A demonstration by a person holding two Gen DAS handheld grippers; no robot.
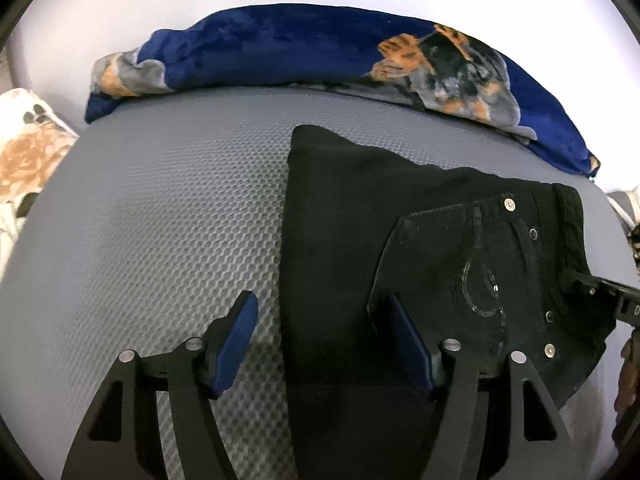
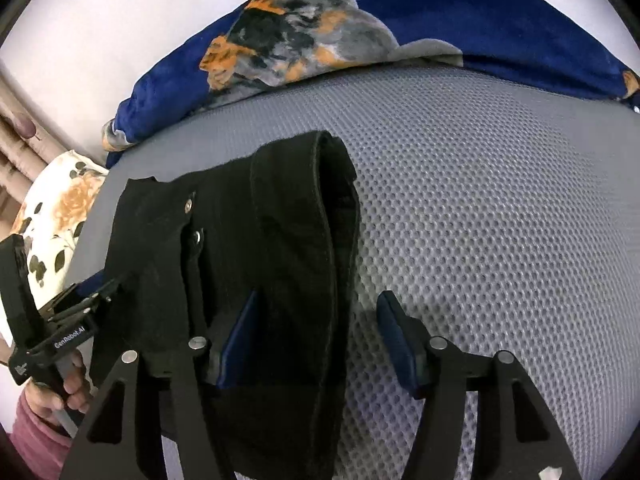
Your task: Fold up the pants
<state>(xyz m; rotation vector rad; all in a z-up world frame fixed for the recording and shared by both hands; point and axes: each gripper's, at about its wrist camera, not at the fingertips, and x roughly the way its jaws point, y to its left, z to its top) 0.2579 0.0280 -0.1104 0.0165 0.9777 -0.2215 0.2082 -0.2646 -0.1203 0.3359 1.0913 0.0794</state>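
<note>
Black pants (image 1: 360, 240) lie folded on a grey mesh mattress (image 1: 160, 220), back pocket with rivets facing up. My left gripper (image 1: 322, 312) is open, straddling the pants' left edge near the front. In the right wrist view the pants (image 2: 272, 240) show their waistband end, and my right gripper (image 2: 318, 316) is open over the pants' right edge. The left gripper (image 2: 94, 300) also shows at the left of the right wrist view, at the pants' edge. The right gripper's tip (image 1: 600, 290) shows at the waistband in the left wrist view.
A rolled blue blanket (image 1: 300, 48) with a dog print lies along the mattress's far edge, against a white wall. A floral pillow (image 1: 24, 152) sits at the left. Bare mattress (image 2: 500, 200) spreads right of the pants.
</note>
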